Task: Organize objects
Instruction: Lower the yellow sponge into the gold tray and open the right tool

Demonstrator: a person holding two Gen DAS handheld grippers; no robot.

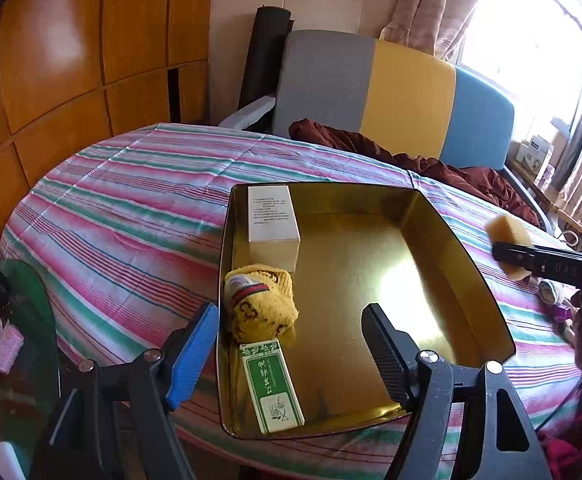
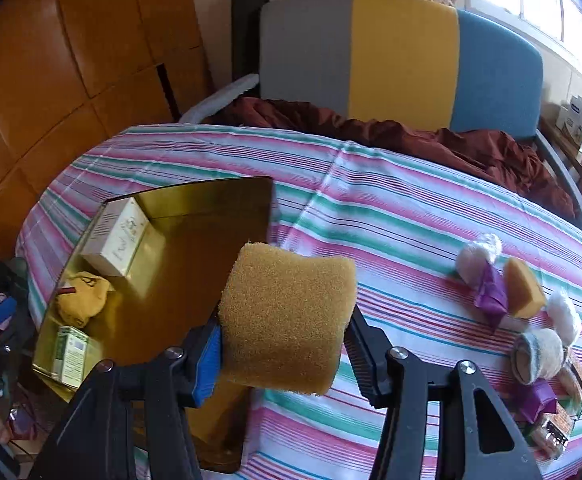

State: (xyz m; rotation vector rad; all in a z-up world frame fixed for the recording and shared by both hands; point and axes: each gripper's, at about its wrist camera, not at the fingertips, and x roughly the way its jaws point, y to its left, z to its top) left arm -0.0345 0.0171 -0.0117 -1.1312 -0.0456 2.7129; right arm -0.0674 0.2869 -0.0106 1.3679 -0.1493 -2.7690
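A gold metal tray (image 1: 351, 260) lies on the striped bedcover (image 1: 131, 208). Along its left side sit a white box (image 1: 271, 224), a rolled yellow sock (image 1: 259, 304) and a green-and-white box (image 1: 273, 388). My left gripper (image 1: 291, 312) hangs open over the tray's near edge, with nothing pressed between its fingers. My right gripper (image 2: 283, 328) is shut on a tan sponge (image 2: 287, 312), held in the air just right of the tray (image 2: 203, 248). That sponge (image 1: 507, 228) also shows at the right edge of the left wrist view.
On the cover to the right lie a second tan sponge (image 2: 523, 288), white fluffy balls (image 2: 479, 256), a purple piece (image 2: 491, 296) and a rolled grey sock (image 2: 539, 356). A maroon cloth (image 2: 411, 136) and a grey-yellow-blue headboard (image 2: 403, 56) stand behind. Wooden cabinets fill the left.
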